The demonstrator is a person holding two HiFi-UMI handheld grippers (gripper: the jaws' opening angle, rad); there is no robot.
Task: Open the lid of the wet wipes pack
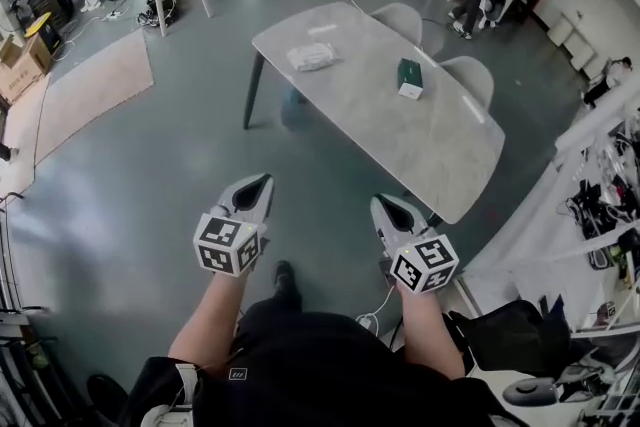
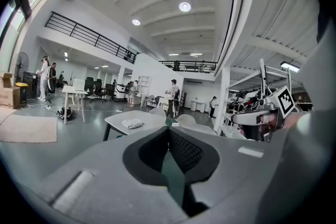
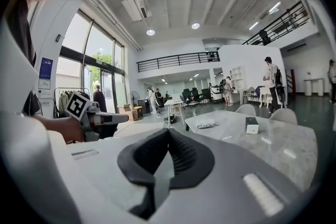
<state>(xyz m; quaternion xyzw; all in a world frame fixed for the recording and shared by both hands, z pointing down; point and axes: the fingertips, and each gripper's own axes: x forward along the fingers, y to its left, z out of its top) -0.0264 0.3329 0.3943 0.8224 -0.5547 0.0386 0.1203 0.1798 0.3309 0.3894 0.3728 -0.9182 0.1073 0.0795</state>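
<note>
**Spotter:** Your left gripper (image 1: 262,183) is held out in front of you, above the floor (image 1: 130,175) and short of the table (image 1: 420,145). Its jaws are together, tip to tip. Nothing sits between them.

**Checker:** Confirmed in the left gripper view: the dark pads (image 2: 184,152) meet at the tip. Your right gripper (image 1: 384,203) is held beside the left one, apart from it. Its jaws are likewise closed on each other, and it carries nothing.

**Spotter:** The wet wipes pack (image 1: 312,56) lies flat on the table, toward the far left end. It is well apart from both of your grippers. The lid is too small to make out, so you cannot tell from here whether it is up or down.

**Checker:** Note the green box (image 1: 410,78) on the same table. It stands to the right of the pack and does not touch it. Two pale chairs (image 1: 400,19) sit at the far edge of the table.

**Spotter:** Neither gripper touches the table, the pack or the box. Both point toward the table with a slight downward tilt. Your forearms show below the marker cubes.
</note>
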